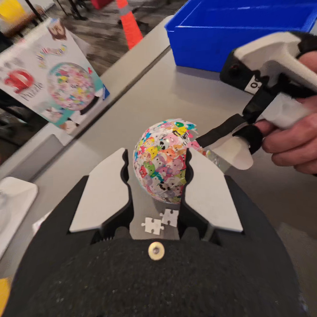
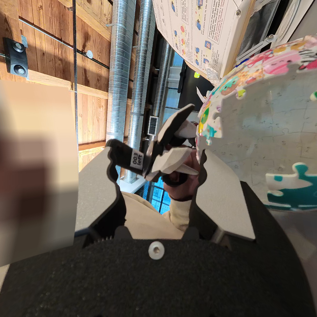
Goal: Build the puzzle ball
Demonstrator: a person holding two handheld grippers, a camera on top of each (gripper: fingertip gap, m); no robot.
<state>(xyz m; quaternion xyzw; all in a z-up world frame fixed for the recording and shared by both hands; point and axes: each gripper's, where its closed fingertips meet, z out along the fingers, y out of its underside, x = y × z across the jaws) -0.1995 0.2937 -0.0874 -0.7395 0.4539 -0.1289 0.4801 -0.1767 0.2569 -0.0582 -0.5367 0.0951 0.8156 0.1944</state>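
— Two loose pieces [image 1: 159, 223] lie blank side up on the grey table [image 1: 180, 96], near the half-built puzzle ball [image 1: 163, 163]?

— Yes; its colourful dome stands on edge, hollow facing right; left gripper [image 1: 157, 169] gapes empty; right gripper [image 1: 221, 142], spread, straddles its rim.

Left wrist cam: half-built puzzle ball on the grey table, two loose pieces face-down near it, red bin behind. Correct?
Not quite. The bin is blue, not red, as the left wrist view shows. The rest holds: the half-built puzzle ball sits on the grey table, with two loose pieces face-down near it.
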